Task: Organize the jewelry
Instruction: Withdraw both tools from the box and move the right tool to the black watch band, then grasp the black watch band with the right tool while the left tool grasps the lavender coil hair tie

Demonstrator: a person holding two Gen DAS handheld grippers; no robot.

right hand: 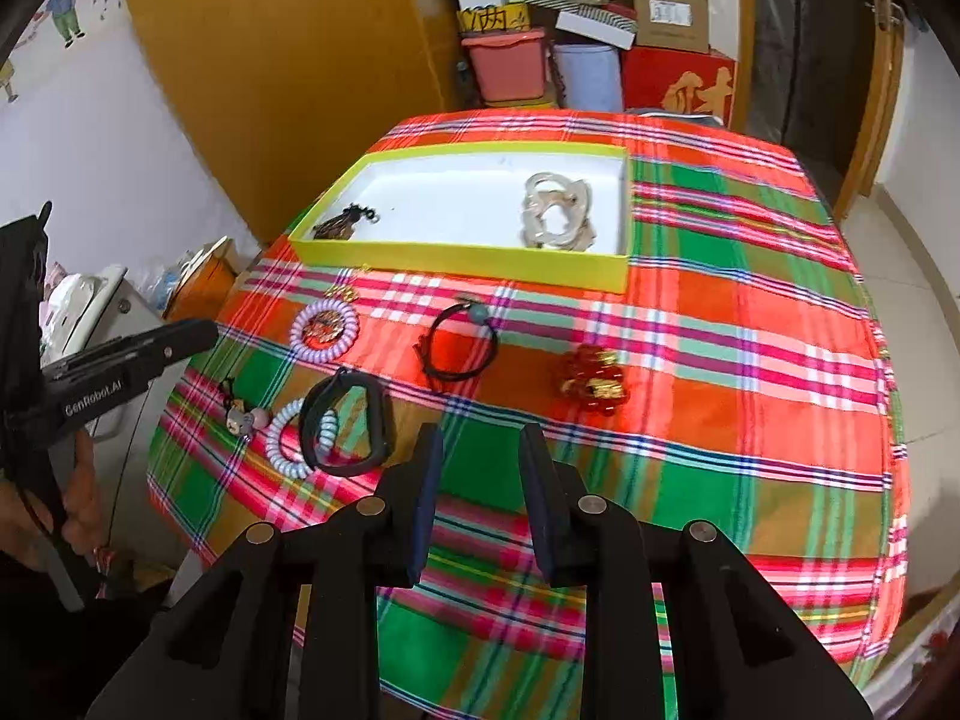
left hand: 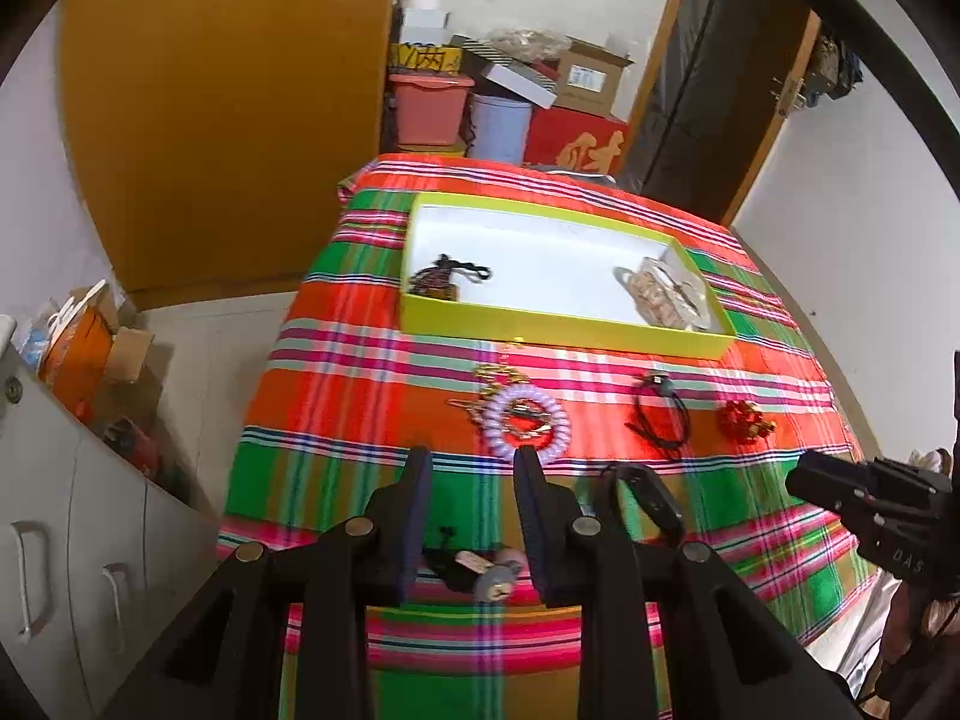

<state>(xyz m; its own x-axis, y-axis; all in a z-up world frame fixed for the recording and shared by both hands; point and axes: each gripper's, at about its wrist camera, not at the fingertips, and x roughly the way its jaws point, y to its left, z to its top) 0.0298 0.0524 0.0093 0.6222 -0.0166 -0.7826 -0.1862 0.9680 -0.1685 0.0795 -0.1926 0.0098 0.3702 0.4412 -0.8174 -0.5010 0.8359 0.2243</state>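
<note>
A: What is on the tabletop [right hand: 750,324]?

B: A bright checked cloth [right hand: 690,420] covers it. At the far side sits a yellow box [right hand: 456,257] with a white inside. In the box, a dark tasselled piece [right hand: 345,222] lies at the left end, and a pile of pale bangles [right hand: 558,210] lies at the right end.

A: And outside the box?

B: Lots of jewelry lies on the cloth, nearer than the box. A purple coil hair tie [right hand: 324,329] has something gold inside its ring. A black cord band [right hand: 459,345] with a small bead is in the middle. A red and gold bead bunch [right hand: 591,381] is to the right. Closer in, a black wristband [right hand: 348,426] lies across a pale blue coil tie [right hand: 294,438], with a small beaded charm [right hand: 243,417] just beside them.

A: What are the tongs doing?

B: The left tongs [left hand: 471,462] are spread apart with nothing in them. They hang above the near part of the cloth, just this side of the purple coil hair tie. The right tongs [right hand: 480,441] are spread apart too, and hold nothing. They hang over bare cloth, near the black wristband.
</note>
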